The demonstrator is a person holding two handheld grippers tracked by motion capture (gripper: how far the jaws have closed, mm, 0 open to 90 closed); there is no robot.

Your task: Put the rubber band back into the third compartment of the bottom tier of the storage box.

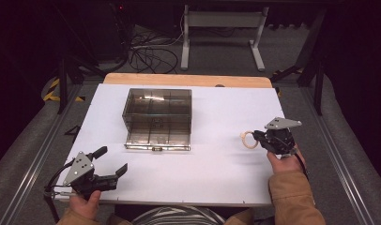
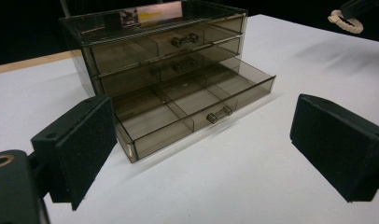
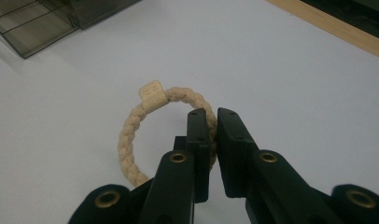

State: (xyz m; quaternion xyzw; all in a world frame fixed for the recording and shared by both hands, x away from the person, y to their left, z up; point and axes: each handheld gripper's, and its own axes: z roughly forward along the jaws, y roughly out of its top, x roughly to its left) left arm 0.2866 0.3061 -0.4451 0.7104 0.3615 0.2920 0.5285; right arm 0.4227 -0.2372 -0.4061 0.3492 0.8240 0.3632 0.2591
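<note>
The right gripper pinches a beige braided rope ring right of the smoky clear-plastic drawer chest; the left gripper gapes wide. Next, I'd guess, carry it into the open bottom drawer.

The braided rope ring is pale cream, its knot the same shade. The three-drawer organizer is smoky brown, see-through plastic with silvery handles. Beneath it the table top is white, edged behind the organizer by light wood. Both grippers' jaws are black; a sleeve is tan.
</note>
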